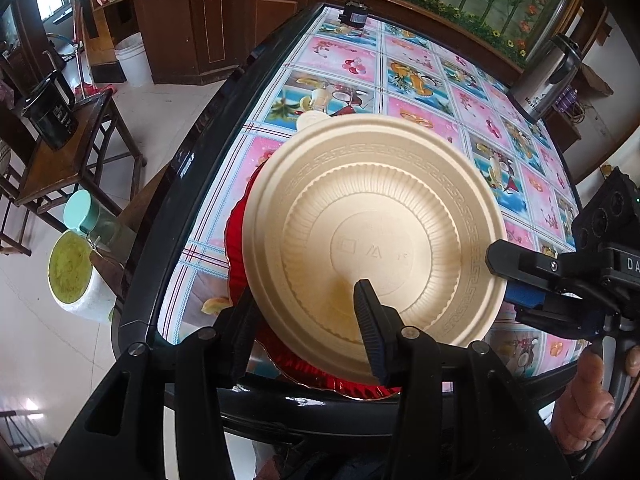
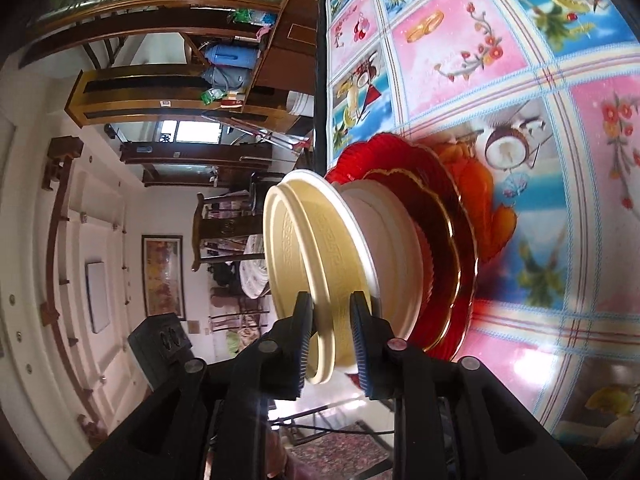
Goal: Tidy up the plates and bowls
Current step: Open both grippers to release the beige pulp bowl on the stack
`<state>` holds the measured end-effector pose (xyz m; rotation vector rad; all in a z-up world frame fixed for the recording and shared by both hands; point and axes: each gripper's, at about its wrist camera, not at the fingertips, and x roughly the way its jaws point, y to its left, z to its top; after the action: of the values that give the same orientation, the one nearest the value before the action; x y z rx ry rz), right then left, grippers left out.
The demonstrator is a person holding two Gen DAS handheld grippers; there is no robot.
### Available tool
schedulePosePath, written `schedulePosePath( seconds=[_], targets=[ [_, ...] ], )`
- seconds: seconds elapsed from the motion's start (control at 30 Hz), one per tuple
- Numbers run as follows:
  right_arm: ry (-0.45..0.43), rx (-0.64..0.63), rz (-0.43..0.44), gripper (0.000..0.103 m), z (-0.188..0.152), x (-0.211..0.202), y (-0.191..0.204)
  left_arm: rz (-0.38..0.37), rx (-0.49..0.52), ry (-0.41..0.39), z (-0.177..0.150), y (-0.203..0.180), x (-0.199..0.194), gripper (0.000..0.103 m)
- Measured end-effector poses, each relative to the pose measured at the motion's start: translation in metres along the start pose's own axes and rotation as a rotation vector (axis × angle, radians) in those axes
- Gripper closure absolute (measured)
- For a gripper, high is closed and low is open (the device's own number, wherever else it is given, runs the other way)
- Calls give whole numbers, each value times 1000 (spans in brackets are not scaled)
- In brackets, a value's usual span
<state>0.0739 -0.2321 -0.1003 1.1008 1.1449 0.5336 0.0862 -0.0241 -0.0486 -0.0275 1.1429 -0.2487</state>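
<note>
Straddling the rim of the cream plastic bowl (image 2: 320, 248), your right gripper (image 2: 332, 340) is sitting at the side of the stack with its fingers (image 2: 302, 344) parted just wider than the rim; a sliver of gap seems to show on each side, though the blur there makes that hard to swear to. The rim is passing between them edge-on, so the bowl's mouth is facing across the fingers, not toward them. That bowl is sitting on a second cream bowl (image 2: 384, 240), which is resting on the red scalloped glass plate (image 2: 452, 240) near the close edge of the table (image 1: 432, 80) with its fruit-print cloth.

Your left gripper (image 1: 304, 332) is pointing steeply down at the same bowl (image 1: 372, 236) from the near side, one finger inside the bowl and the other outside its wall, and you are holding the wall between them at a middling spread. The right gripper (image 1: 516, 280) is arriving level from the far right, touching the rim. The left one is the nearer and is carrying the hold, I judge.
</note>
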Motion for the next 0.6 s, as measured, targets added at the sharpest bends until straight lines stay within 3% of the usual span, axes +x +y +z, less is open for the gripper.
schedulePosePath(
  seconds=[0.2, 0.37, 0.5, 0.6],
  targets=[
    [26, 18, 28, 75, -2, 5, -3, 13, 0, -2, -2, -1, 0, 58],
    [-12, -77, -19, 59, -5, -6, 11, 51, 22, -25, -3, -6, -4, 58],
    [-77, -191, -106, 55, -9, -20, 26, 101, 49, -62, -5, -12, -10, 58],
    [-78, -227, -99, 53, -12, -25, 33, 125, 64, -84, -7, -15, -14, 58]
  ],
)
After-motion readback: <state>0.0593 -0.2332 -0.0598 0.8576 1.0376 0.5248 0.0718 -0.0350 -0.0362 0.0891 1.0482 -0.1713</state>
